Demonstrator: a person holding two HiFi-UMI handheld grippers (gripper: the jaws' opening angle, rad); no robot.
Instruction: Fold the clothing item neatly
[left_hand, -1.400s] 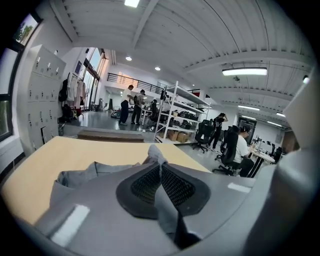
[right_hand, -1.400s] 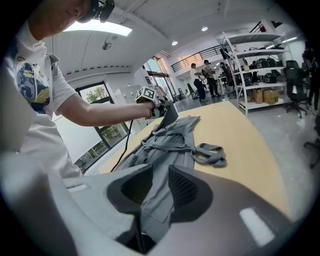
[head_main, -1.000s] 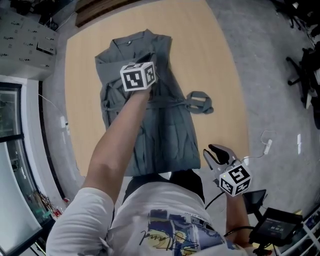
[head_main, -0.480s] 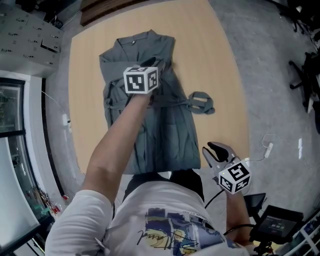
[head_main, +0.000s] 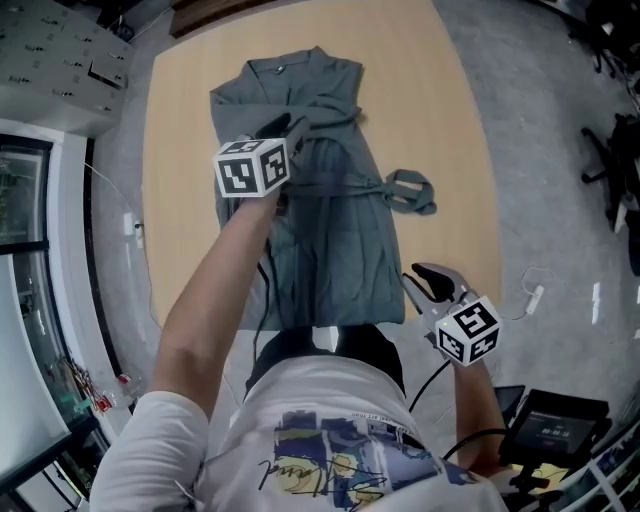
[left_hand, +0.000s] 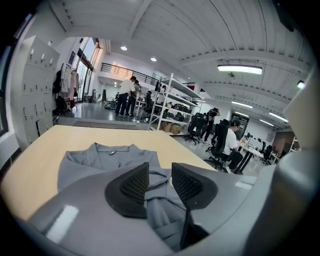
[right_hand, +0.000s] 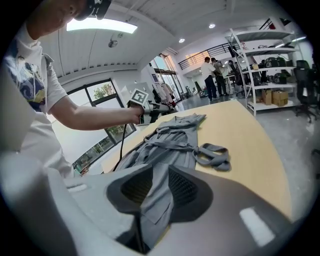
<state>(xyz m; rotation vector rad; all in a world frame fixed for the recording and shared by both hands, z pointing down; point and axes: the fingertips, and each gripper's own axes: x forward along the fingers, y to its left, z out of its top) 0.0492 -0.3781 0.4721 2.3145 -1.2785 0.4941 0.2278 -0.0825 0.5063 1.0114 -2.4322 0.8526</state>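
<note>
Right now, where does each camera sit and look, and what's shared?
Head view: head-mounted, looking down at the robe; both arms show.
Left gripper view: rides the left gripper, faces the collar; fingers just opened, empty.
Right gripper view: rides the right gripper, faces up the robe; fingers pinch its hem.
Gripper views share the shelves.

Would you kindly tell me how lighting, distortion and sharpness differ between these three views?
Head view: even light, sharp, table edges bowed. Left gripper view: heavy fisheye, dark corners, ceiling lamp glaring. Right gripper view: same fisheye, ceiling light blown out, garment clear.
</note>
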